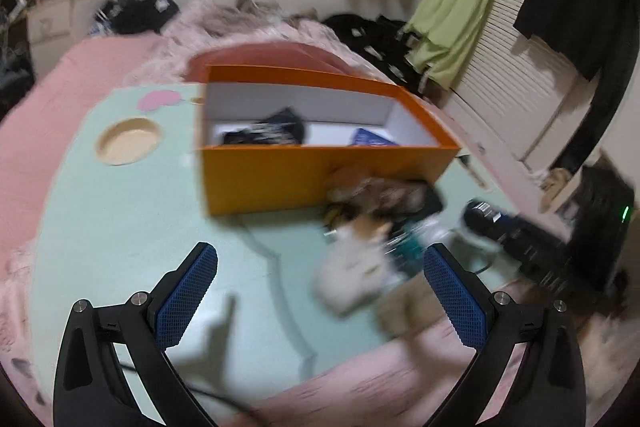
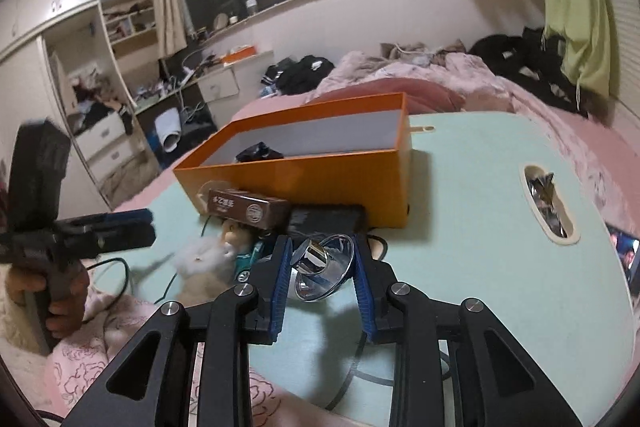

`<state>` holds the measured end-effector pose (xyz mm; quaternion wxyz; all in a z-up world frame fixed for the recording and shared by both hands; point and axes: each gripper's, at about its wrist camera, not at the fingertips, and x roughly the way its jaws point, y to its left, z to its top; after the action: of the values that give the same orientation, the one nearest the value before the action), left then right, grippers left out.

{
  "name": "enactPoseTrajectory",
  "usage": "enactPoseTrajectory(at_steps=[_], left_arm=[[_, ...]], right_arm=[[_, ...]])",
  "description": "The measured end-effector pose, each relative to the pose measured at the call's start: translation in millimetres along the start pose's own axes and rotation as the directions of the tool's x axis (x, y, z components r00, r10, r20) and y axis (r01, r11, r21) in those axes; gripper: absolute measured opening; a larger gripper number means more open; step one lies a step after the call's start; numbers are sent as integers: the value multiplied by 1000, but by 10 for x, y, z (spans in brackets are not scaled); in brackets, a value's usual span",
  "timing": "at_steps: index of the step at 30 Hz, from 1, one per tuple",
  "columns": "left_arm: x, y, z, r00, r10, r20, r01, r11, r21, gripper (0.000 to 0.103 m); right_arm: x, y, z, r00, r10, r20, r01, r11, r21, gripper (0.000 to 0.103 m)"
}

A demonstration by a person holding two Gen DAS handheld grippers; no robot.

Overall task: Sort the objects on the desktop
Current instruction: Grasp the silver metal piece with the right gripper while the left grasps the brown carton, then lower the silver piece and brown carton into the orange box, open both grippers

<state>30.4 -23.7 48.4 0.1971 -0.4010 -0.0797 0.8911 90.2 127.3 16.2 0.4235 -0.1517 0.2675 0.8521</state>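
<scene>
A shiny chrome reflector cup [image 2: 324, 267] was clamped between the right gripper [image 2: 320, 267] pads, above the green desktop [image 2: 460, 227] near the orange box [image 2: 320, 179]. It was judged light, rigid, slippery; rim-gripping advised. The left gripper [image 1: 320, 291] was spread wide, empty.

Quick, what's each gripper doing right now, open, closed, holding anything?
Left gripper: open, holding nothing.
Right gripper: closed on a shiny metal reflector cup.

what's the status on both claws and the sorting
Right claw shut on shiny reflector cup. Left claw open, empty. Orange box ahead; brown box and black case between.
</scene>
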Motion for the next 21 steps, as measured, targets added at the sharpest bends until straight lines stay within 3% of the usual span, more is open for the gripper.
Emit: enactPoseTrajectory(at_steps=[2, 5, 12, 13, 16, 17, 21], left_arm=[[188, -131, 115, 998, -7, -55, 6, 1000, -7, 103], [399, -340, 212, 995, 51, -91, -47, 998, 43, 103], [621, -718, 379, 974, 216, -62, -201, 962, 187, 100], [651, -716, 388, 971, 228, -67, -212, 958, 192, 96], [742, -660, 368, 963, 250, -102, -226, 953, 201, 68], [753, -618, 345, 962, 250, -112, -225, 954, 199, 64], [612, -529, 311, 974, 215, -72, -200, 965, 170, 63]], right_arm=[[-24, -8, 11, 1000, -3, 5, 3, 1000, 0, 29], [-42, -31, 10, 1000, -5, 10, 5, 1000, 8, 29], [-51, -66, 0, 1000, -1, 7, 1, 1000, 23, 29], [-52, -67, 0, 1000, -1, 7, 1, 1000, 24, 29], [-56, -67, -1, 1000, -1, 7, 1, 1000, 26, 29], [-57, -67, 0, 1000, -2, 8, 2, 1000, 26, 29], [-69, -47, -6, 1000, -5, 13, 5, 1000, 23, 29]])
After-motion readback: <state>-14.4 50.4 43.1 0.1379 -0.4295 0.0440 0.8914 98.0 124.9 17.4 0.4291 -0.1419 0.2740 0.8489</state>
